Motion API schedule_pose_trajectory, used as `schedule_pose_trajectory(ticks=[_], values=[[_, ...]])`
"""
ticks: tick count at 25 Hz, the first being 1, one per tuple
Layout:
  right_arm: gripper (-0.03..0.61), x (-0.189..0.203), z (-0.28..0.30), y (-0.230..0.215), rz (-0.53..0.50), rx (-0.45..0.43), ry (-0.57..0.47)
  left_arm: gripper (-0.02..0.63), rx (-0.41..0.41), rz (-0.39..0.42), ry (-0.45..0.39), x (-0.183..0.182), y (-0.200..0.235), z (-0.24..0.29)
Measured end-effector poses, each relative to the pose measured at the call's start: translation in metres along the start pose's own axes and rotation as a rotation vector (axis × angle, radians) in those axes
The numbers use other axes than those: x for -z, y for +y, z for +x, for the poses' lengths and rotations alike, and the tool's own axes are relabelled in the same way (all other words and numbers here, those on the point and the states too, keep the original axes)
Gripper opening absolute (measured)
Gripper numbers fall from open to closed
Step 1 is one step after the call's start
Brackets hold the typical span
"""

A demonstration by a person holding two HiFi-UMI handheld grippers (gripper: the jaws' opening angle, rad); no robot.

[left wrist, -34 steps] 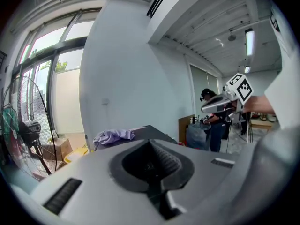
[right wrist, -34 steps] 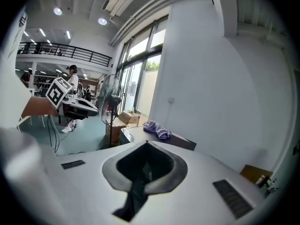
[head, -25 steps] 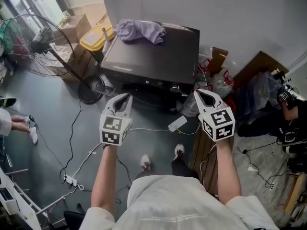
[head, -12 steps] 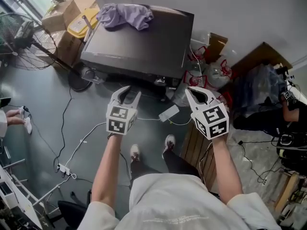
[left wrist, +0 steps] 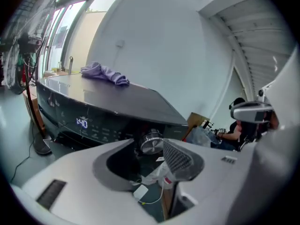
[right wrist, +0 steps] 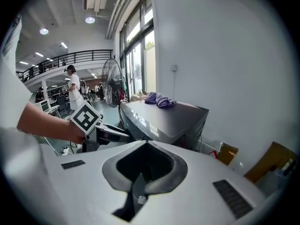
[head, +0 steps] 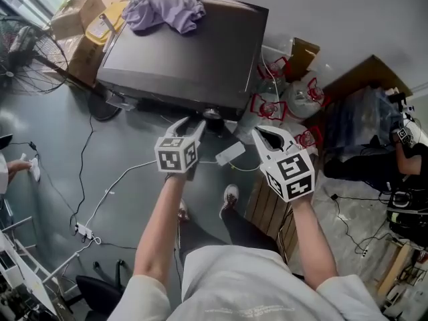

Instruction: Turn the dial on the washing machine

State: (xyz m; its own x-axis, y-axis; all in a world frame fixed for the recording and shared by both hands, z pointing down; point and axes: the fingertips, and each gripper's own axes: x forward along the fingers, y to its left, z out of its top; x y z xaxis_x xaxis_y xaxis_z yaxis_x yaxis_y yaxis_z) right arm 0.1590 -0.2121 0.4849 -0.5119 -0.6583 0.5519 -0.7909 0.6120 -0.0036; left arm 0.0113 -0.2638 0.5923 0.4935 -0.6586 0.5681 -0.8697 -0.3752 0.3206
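Left gripper (head: 189, 129) is up at the front panel of the washing machine (head: 187, 52), jaws opening, nothing pinched. The silver dial (left wrist: 151, 143) sits on the dark control panel just past the gap, lined up nearer the right-hand jaw; the pads are not on it. The panel display (left wrist: 81, 122) is lit, to the left of the dial. Right gripper (head: 267, 134) hangs off to the right of the machine's front corner, jaws pressed together at the tips and empty, well apart from the dial. A purple cloth (head: 164, 11) is bunched on the machine's lid at the back left. A white adapter (head: 231, 154) and cable lie on the floor between the two grippers. A standing fan (head: 27, 52) and cardboard boxes (head: 80, 25) are left of the machine.
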Motion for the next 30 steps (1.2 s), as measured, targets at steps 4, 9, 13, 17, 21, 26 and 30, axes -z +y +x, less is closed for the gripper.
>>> schedule_pose_trajectory(ticks=[4, 9, 13, 17, 21, 26, 30], values=[[0.014, 0.011, 0.004, -0.005, 0.017, 0.0, 0.013, 0.225, 0.03, -0.126, -0.007, 0.011, -0.004, 0.025], [0.014, 0.022, 0.006, -0.011, 0.021, 0.007, 0.03, 0.263, 0.071, -0.343, -0.089, 0.012, -0.004, 0.045], [0.014, 0.03, 0.006, -0.017, 0.022, 0.016, 0.042, 0.282, 0.088, -0.435, -0.121, 0.018, -0.001, 0.055], [0.014, 0.036, 0.005, -0.021, 0.026, 0.023, 0.054, 0.285, 0.108, -0.438, -0.11, 0.021, -0.006, 0.064], [0.014, 0.04, 0.004, -0.021, 0.027, 0.022, 0.063, 0.276, 0.085, -0.413, -0.117, 0.021, -0.011, 0.067], [0.014, 0.041, 0.004, -0.022, 0.022, 0.026, 0.069, 0.275, 0.069, -0.398, -0.108, 0.021, -0.011, 0.068], [0.014, 0.041, 0.003, -0.022, 0.018, 0.028, 0.072, 0.275, 0.058, -0.368, -0.086, 0.02, -0.01, 0.068]])
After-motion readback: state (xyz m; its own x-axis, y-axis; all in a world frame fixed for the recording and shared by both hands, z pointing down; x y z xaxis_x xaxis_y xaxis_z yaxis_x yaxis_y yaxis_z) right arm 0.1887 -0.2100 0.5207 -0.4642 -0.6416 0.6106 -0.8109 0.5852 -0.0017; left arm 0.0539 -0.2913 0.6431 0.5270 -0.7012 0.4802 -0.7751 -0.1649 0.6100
